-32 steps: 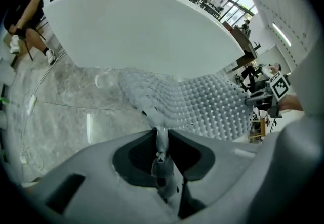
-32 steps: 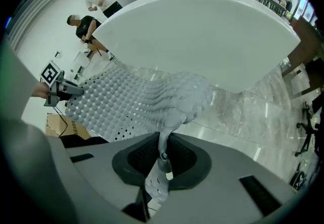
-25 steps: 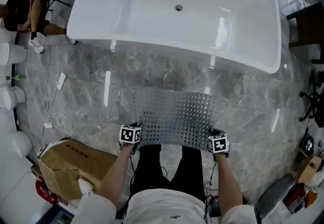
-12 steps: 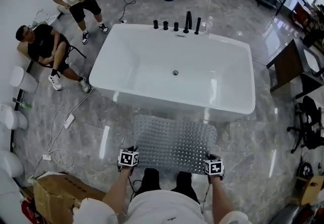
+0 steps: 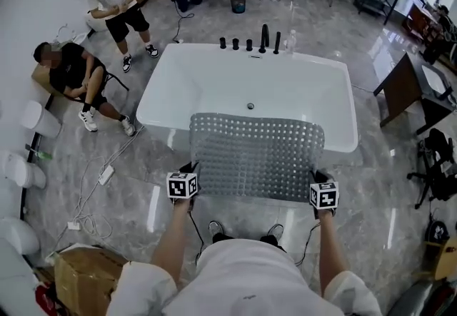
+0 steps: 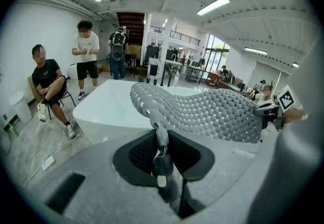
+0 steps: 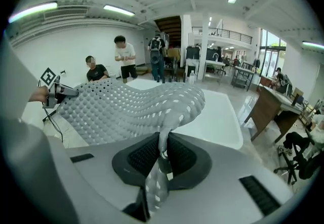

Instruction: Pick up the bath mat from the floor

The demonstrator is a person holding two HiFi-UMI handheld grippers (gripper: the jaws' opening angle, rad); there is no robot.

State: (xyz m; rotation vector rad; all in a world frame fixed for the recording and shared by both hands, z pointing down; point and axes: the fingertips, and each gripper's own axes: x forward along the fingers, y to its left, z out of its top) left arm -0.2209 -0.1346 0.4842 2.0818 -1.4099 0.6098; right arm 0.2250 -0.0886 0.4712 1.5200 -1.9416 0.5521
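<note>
The grey perforated bath mat (image 5: 255,155) hangs stretched in the air between my two grippers, off the floor and in front of the bathtub. My left gripper (image 5: 187,184) is shut on the mat's near left corner, and my right gripper (image 5: 320,192) is shut on its near right corner. In the left gripper view the mat (image 6: 202,112) is pinched edge-on between the dark pads (image 6: 143,153). In the right gripper view the mat (image 7: 131,109) runs down through the shut jaws, with a strip of it hanging behind the pads (image 7: 179,157).
A white bathtub (image 5: 221,90) with black taps (image 5: 264,36) stands right ahead. Two people (image 5: 86,65) are at the far left, one seated. Cables (image 5: 100,179) lie on the marble floor at left, a cardboard box (image 5: 78,279) at lower left, a desk (image 5: 410,86) at right.
Both grippers have risen with the mat, which has left the floor and now hangs in front of the tub. The head view has tilted up, showing more of the room.
</note>
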